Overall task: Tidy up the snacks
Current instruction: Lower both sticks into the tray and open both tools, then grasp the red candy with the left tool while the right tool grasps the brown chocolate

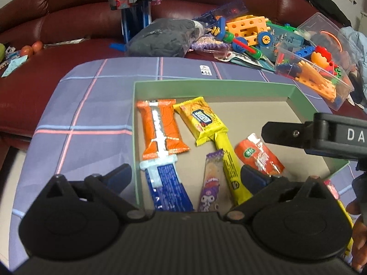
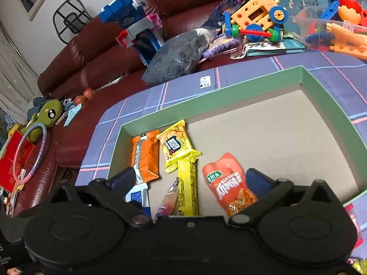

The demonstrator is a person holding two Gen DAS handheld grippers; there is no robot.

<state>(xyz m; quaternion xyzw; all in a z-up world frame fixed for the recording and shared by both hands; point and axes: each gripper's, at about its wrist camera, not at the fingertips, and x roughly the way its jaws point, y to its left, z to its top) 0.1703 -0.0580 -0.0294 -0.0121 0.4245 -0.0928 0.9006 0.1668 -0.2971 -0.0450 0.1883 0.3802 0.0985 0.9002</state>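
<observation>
While both grippers hang over the near edge of a green-walled box (image 1: pixel 213 84), six snack packets lie on its grey floor, all gathered toward the left wall and near edge. The left gripper (image 1: pixel 190 176) has its jaws spread wide and holds nothing; the right gripper (image 2: pixel 192 181) is likewise wide open and empty, its black body also jutting in from the right of the left wrist view. An orange wafer packet (image 1: pixel 161 129) lies along the left wall, its near end touching a blue-and-white packet (image 1: pixel 168 191) at the near-left corner. Just beside it sits a square yellow packet (image 1: pixel 201 120), overlapping the far end of a long yellow stick (image 1: pixel 229 162). A purple cartoon packet (image 1: pixel 212 181) (partly hidden by the gripper body) lies between the blue packet and the stick. A red-orange pouch (image 2: pixel 228 182) rests to the right of the stick, just beside the right gripper's right finger (image 2: pixel 259 181). The far-right part of the box floor is bare. The box stands on a purple checked cloth (image 1: pixel 91 114) spread over a dark red sofa (image 1: pixel 68 6), with plastic construction toys (image 1: pixel 250 32) heaped beyond its far edge
</observation>
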